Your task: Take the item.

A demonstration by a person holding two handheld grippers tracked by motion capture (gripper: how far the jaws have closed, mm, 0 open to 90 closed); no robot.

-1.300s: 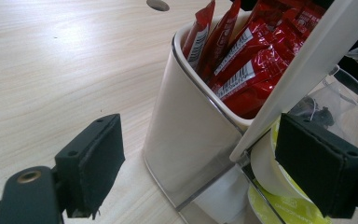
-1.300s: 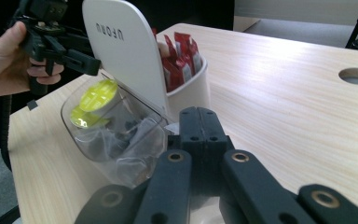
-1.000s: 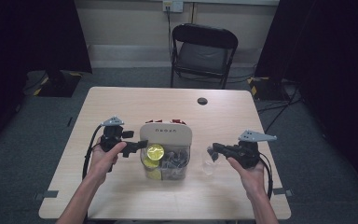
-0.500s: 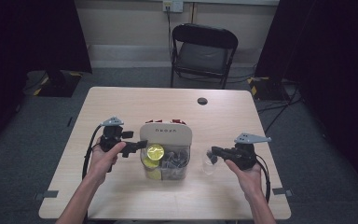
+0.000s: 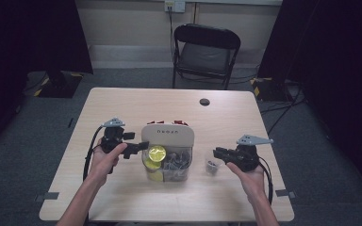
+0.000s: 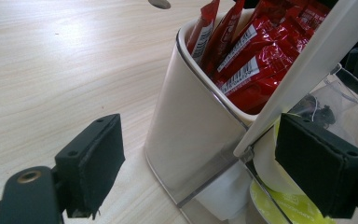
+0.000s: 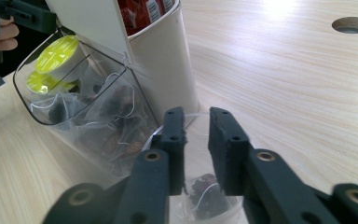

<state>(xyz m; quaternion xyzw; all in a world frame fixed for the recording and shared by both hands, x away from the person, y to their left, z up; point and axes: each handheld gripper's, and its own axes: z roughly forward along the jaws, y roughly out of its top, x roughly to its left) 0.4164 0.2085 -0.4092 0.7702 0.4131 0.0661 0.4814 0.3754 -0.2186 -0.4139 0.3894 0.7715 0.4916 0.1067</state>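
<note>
Teabag (image 7: 205,193) sits in a clear cup (image 5: 211,166) below the right tool (image 7: 196,122), jaws just parting, pinching nothing.

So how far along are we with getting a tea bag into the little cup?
Done: one tea bag lies in the small clear cup beside the organizer. In hand: the right gripper sits just above the cup; its jaws have just been opening, with nothing pinched. The left gripper stands open at the organizer's corner. Left: probably drawing the right gripper clear.
</note>
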